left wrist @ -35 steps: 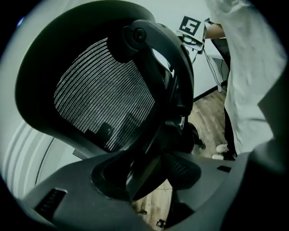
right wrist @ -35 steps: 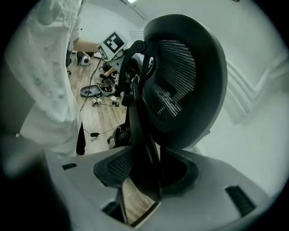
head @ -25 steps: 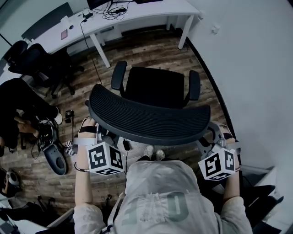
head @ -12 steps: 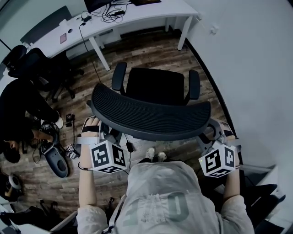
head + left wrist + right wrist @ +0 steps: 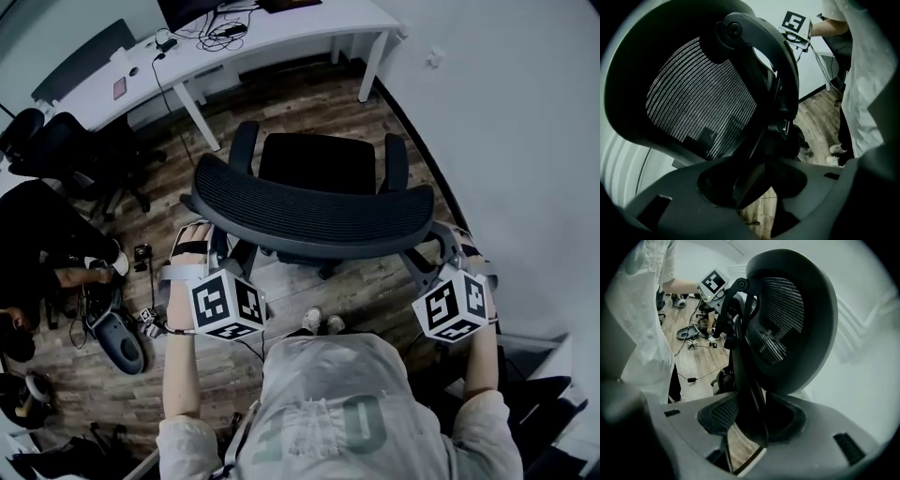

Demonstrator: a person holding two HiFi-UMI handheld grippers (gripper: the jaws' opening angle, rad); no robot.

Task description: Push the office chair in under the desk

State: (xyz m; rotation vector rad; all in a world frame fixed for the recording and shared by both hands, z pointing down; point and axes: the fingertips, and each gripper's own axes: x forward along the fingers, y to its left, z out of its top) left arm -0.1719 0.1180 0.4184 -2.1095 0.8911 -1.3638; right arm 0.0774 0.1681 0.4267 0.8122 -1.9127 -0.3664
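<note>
In the head view the black office chair's mesh backrest (image 5: 314, 217) spans the middle, its seat (image 5: 317, 164) and both armrests facing the white desk (image 5: 281, 30) at the top. My left gripper (image 5: 204, 253) is closed over the backrest's left edge, and my right gripper (image 5: 436, 251) over its right edge. The left gripper view shows the backrest frame (image 5: 759, 79) running down between the jaws of the left gripper (image 5: 759, 180). In the right gripper view the backrest's rim (image 5: 787, 319) sits the same way in the right gripper (image 5: 750, 420).
A desk leg (image 5: 200, 117) stands left of the chair and another (image 5: 375, 64) to its right, with a gap between them. The grey wall (image 5: 525, 141) runs close along the right. Other black chairs (image 5: 66, 141), a seated person (image 5: 42, 234) and floor cables (image 5: 150, 281) fill the left.
The chair has rolled forward toward the desk with both grippers on its backrest. The person's feet have stepped after it.
</note>
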